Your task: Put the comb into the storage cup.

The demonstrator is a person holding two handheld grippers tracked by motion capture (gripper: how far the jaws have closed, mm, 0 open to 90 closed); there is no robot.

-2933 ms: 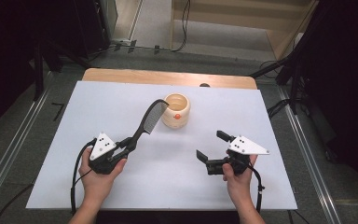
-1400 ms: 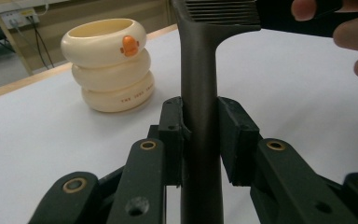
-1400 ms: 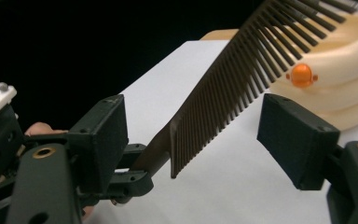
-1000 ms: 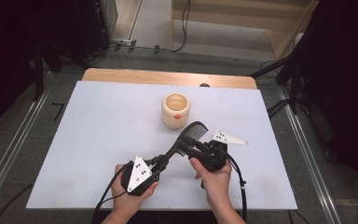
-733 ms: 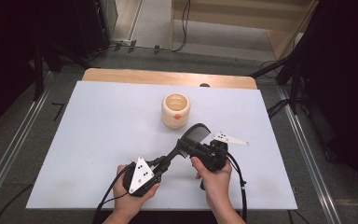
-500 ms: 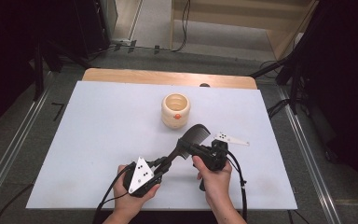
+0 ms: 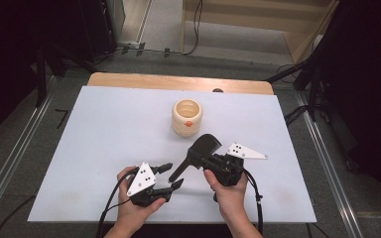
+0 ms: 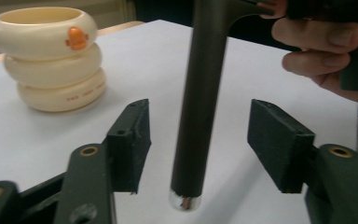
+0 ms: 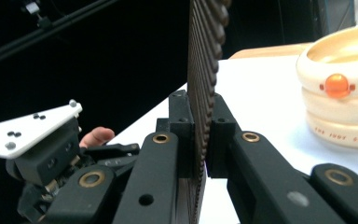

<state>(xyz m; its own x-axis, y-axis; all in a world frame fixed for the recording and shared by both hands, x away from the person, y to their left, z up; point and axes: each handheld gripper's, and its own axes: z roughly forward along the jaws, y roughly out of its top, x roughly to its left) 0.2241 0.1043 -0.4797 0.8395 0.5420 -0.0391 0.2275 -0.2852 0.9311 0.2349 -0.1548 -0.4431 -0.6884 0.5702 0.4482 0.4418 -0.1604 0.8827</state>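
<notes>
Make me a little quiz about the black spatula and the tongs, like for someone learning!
1. True or false: the right tongs are shut on the slotted head of the black spatula.
2. Which tongs have just been opening around the spatula's handle? A) left tongs B) right tongs C) neither
3. What colour is the small bump on the cream stacked-ring pot?

Key: 1 true. 2 A; the handle stands between the pads with a gap on each side. 3 orange.

Dark handle (image 8: 200,107) between parted tool (image 8: 200,149) jaws
</notes>
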